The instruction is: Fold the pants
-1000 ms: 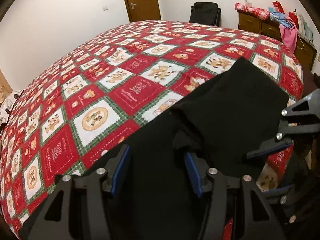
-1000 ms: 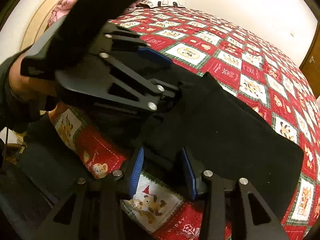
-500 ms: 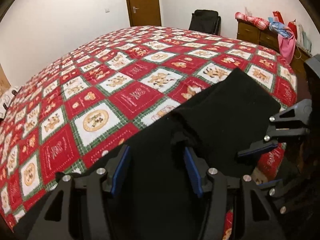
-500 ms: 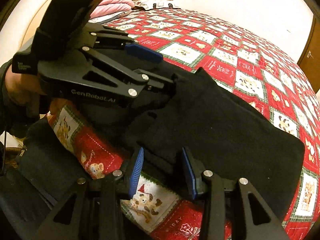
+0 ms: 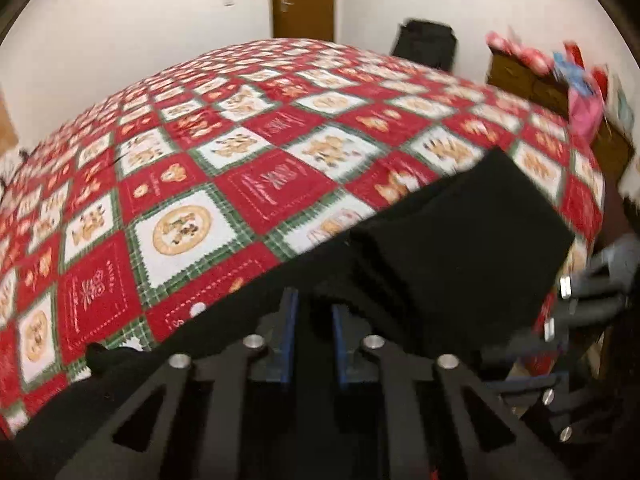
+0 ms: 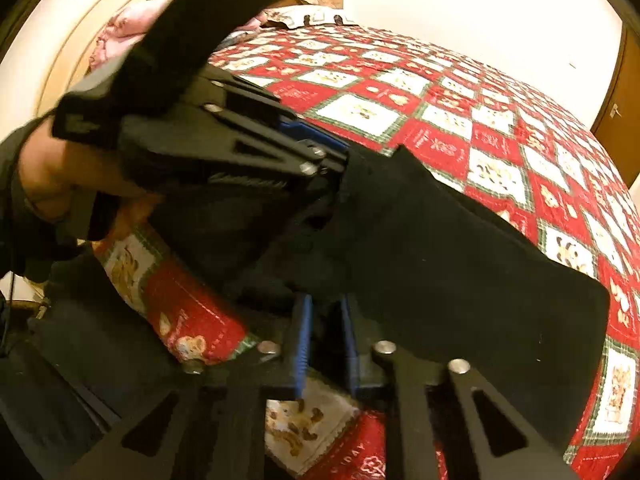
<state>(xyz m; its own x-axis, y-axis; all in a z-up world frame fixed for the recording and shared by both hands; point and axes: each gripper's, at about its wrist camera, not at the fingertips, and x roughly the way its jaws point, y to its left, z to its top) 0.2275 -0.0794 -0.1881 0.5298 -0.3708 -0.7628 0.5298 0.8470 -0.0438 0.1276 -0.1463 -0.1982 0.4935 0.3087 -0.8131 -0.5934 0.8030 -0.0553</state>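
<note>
- The black pants [image 6: 460, 264] lie on the bed, on the red and white quilt [image 5: 248, 188]; they sit at the near edge of the quilt, already folded into a flat block
- The left claw [image 5: 313, 334] is at the near edge of the pants; its two blue fingers are closing, with a bunch of black cloth between them; they look to be pinching it
- The right claw [image 6: 325, 336] is at the near edge of the pants too, just beside the left claw; its fingers have squeezed shut on a fold of the cloth
- A hand [image 6: 60, 176] holds the left claw, near the corner of the quilt
- The step looks like grabbing the near edge, ready for one more fold
- Next, I think both claws need to lift together and carry that edge over the pants to the far side; they should go at the same speed, so the cloth stays flat and does not slip out
</note>
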